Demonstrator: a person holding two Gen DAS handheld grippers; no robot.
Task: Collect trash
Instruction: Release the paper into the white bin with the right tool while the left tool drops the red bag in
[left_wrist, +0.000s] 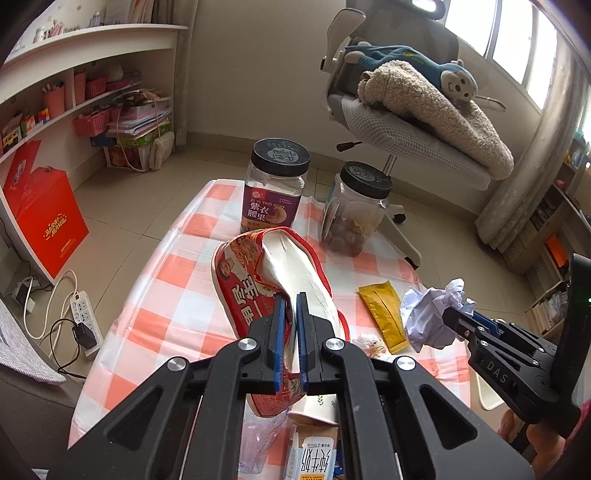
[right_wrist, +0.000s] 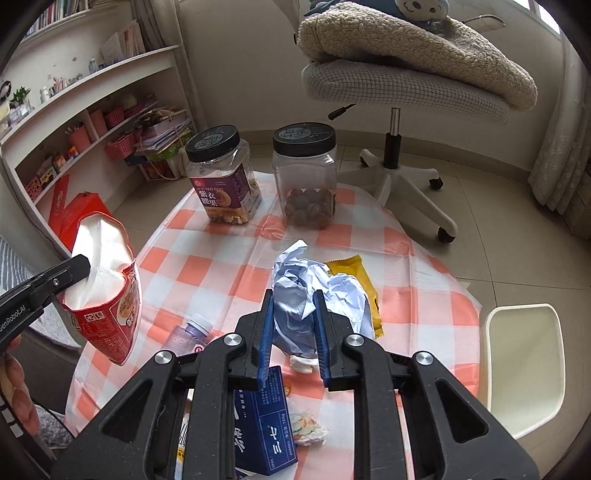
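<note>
Left tool (left_wrist: 291, 306) pinching red bag (left_wrist: 255, 291), right tool (right_wrist: 293, 301) around crumpled paper (right_wrist: 314, 291), contact unclear.

Milk carton (left_wrist: 314, 454) cut off by bottom edge; bottle (right_wrist: 188, 334) partly hidden.

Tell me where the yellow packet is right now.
The yellow packet lies flat on the checkered tablecloth, toward its right side, partly tucked under the crumpled paper ball that the right gripper is closed on.
</note>
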